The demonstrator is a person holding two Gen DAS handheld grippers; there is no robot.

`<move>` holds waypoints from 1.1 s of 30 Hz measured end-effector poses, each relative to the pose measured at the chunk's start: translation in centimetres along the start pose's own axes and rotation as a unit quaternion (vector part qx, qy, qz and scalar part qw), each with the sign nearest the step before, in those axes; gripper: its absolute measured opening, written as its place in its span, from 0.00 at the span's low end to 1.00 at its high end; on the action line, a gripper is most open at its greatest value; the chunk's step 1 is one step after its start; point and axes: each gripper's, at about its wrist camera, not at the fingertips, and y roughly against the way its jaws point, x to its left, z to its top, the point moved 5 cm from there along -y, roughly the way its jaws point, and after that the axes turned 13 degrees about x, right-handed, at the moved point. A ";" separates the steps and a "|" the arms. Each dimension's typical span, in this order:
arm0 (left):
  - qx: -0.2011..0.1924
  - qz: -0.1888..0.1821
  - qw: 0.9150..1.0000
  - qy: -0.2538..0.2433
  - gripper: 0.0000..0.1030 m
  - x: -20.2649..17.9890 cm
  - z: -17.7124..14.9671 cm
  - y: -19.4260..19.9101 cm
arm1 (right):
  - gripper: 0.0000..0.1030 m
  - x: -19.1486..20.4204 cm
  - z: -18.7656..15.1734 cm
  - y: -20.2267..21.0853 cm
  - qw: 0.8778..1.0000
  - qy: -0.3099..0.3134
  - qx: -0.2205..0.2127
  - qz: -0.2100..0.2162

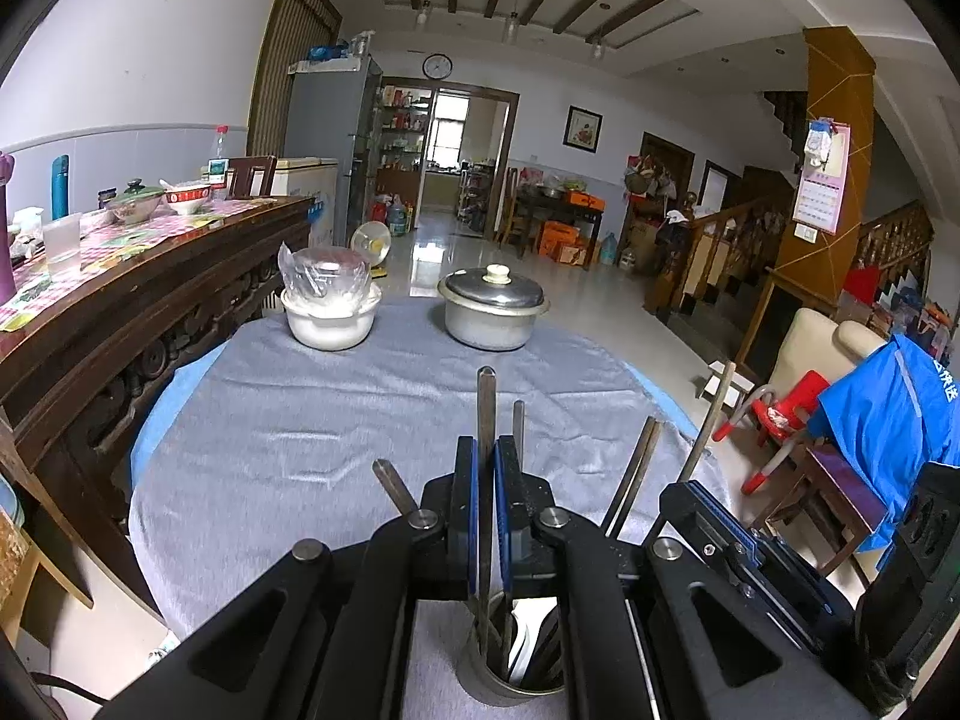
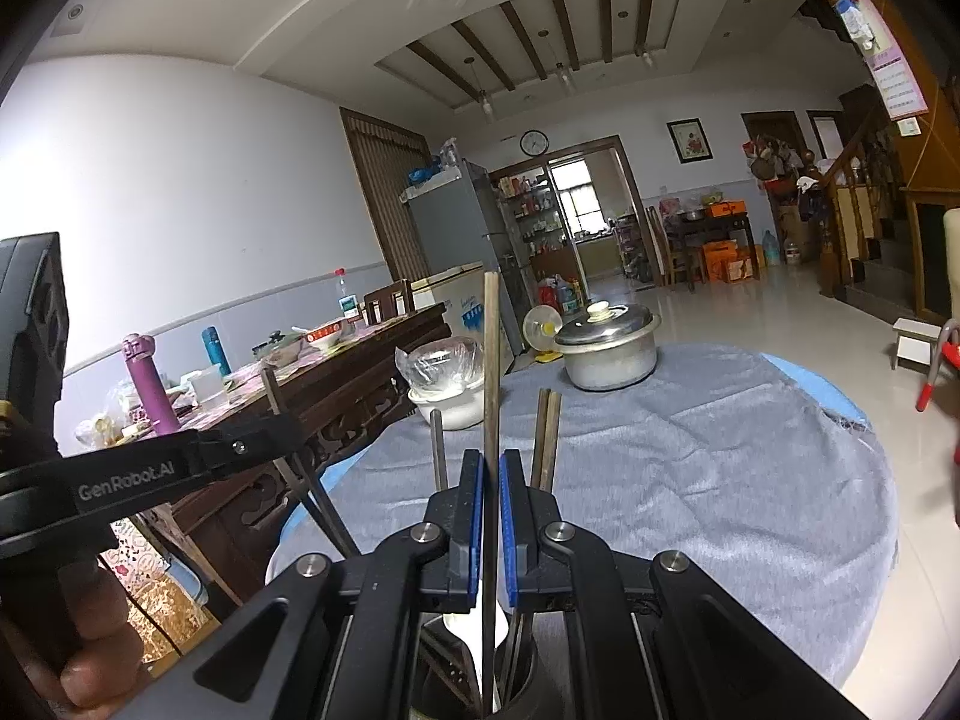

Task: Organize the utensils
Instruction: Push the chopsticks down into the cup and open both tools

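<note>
A: We have both grippers over the metal holder (image 1: 516,654) at the near edge of the round table (image 1: 336,420). The left gripper (image 1: 487,468) is clamped on a dark chopstick (image 1: 486,408), its tip standing up beyond the blue pads and its lower end already inside the cup.

B: And the right gripper (image 2: 492,480) is pinched shut on a paler chopstick (image 2: 492,360), upright as well, with its foot down in the same holder (image 2: 510,678). A white spoon (image 2: 474,642) and a few other sticks sit in there too.

A: We reckon these sticks are light and stiff, so they need little force, but they are thin and smooth and could swivel between the pads if we squeeze near one end.

B: Agreed. We hold them at about mid-length, which looks right; gripped there they should hang straight.

A: The holder worries us more. It is narrow and crowded, and may tip if a stick snags its rim or levers against it.

B: The lidded pot (image 1: 493,312) and the wrapped bowl (image 1: 331,306) stand at the far side, well apart from all this.
</note>
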 end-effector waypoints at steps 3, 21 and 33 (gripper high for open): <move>0.004 0.001 1.000 0.001 0.05 0.1 -0.2 -0.3 | 0.06 0.1 -0.3 -0.2 1.000 0.001 0.004 0.002; 0.038 0.016 0.999 0.009 0.06 1.0 -1.3 -1.8 | 0.06 0.8 -1.1 -0.7 1.000 0.010 0.022 0.011; 0.034 0.027 0.999 -0.006 0.09 1.2 -1.2 -1.3 | 0.07 0.4 -0.7 -0.6 1.000 0.001 0.024 0.007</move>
